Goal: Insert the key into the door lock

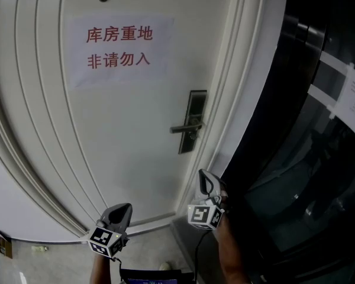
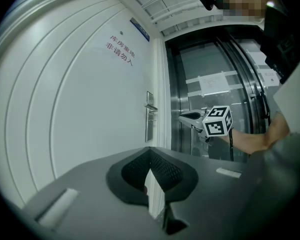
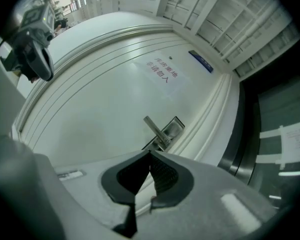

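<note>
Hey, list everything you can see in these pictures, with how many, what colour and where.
door: one, white, left and middle
paper sign: one, white with red characters, upper door
lock plate with lever handle: one, dark metal, door's right edge
metal panels: dark, right side
taped papers: white, on the panels
key: none visible
left claw: one, grey, shut, bottom left
right claw: one, grey, shut, below the handle

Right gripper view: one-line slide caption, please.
Right gripper, jaws shut with no key visible, faces the lever handle and lock plate on the white door.
</note>
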The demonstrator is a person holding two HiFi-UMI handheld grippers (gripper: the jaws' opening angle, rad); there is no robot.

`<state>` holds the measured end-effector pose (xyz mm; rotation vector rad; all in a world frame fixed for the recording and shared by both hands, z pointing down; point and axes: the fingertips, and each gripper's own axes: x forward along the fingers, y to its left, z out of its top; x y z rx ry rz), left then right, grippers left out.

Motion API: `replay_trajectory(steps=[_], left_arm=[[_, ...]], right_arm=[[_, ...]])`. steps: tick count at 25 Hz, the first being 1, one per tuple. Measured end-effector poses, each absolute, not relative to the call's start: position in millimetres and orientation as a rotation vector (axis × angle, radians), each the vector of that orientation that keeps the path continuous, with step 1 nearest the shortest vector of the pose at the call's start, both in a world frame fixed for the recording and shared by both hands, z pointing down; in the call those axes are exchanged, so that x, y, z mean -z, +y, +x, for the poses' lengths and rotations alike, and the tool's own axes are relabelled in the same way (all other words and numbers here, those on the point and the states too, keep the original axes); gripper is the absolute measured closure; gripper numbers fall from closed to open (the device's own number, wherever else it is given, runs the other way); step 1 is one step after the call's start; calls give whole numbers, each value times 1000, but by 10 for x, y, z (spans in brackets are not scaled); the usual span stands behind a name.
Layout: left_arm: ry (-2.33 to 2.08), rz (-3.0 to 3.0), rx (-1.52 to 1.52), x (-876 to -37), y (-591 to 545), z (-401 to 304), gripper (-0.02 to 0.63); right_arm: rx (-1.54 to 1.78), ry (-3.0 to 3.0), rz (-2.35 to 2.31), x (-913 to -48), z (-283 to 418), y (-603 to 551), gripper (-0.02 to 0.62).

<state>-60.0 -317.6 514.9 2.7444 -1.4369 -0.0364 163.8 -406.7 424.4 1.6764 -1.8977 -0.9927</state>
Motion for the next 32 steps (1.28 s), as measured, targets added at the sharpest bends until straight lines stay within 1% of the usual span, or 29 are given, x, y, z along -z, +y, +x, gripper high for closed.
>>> replay_trajectory(steps=[4,16,32], left_arm=[[-1418,2764,37,-5123,-3094,-645,604],[-1353,2813,35,-5126,-2779,-654,604],[-1288,2854,14,-5282,-2292,-778,604]], right_arm=[[821,-2003,1791,-4343,1693,-3885,592],[408,-2288,1968,-4663,1520,-3204,594],[195,-2275,2064,-5158,1408,-2344,594]])
